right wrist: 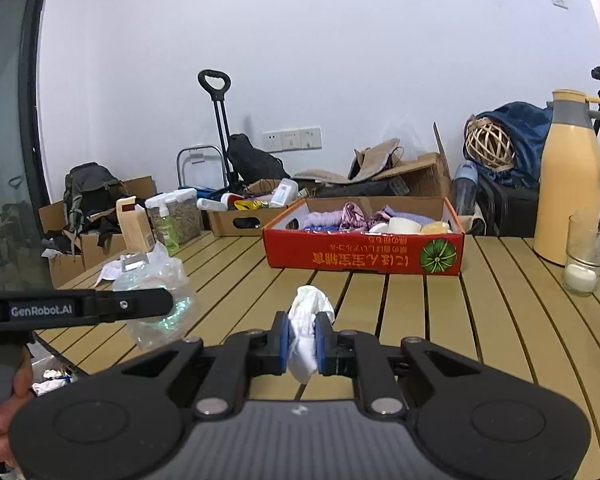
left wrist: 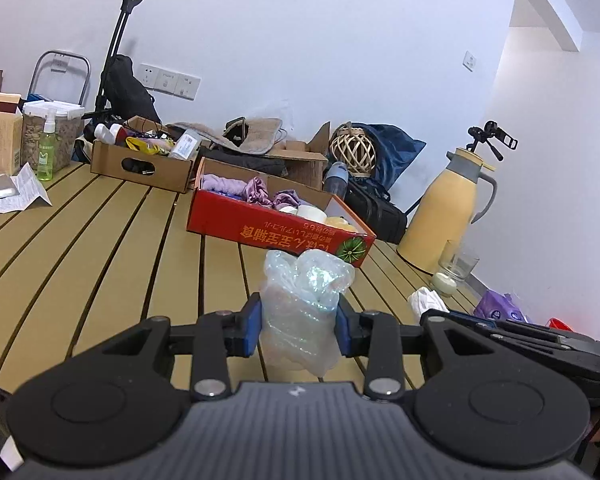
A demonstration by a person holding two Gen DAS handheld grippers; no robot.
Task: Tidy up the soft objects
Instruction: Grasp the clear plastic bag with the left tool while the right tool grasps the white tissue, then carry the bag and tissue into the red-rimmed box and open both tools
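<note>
Two soft items are in transit above the desk [right wrist: 420, 320]: the left claw [left wrist: 298, 320] pinches a clear crumpled plastic bag [left wrist: 304, 304], the right claw [right wrist: 302, 340] a white cloth [right wrist: 306, 328]. The red box [right wrist: 364, 254] ahead already holds several fabrics; both loads seemingly remain to drop in.

Bright even indoor light, soft shadows, strong fisheye bending — dark, perhaps slightly blurred corners.

A crumpled clear plastic bag [left wrist: 302, 308] stands upright, pinched between the left tool's pads above the worktop. A wadded white cloth [right wrist: 306, 332] is pinched in the right tool. Beyond both, the red box [right wrist: 362, 250] holds purple fabrics and tape rolls.
</note>
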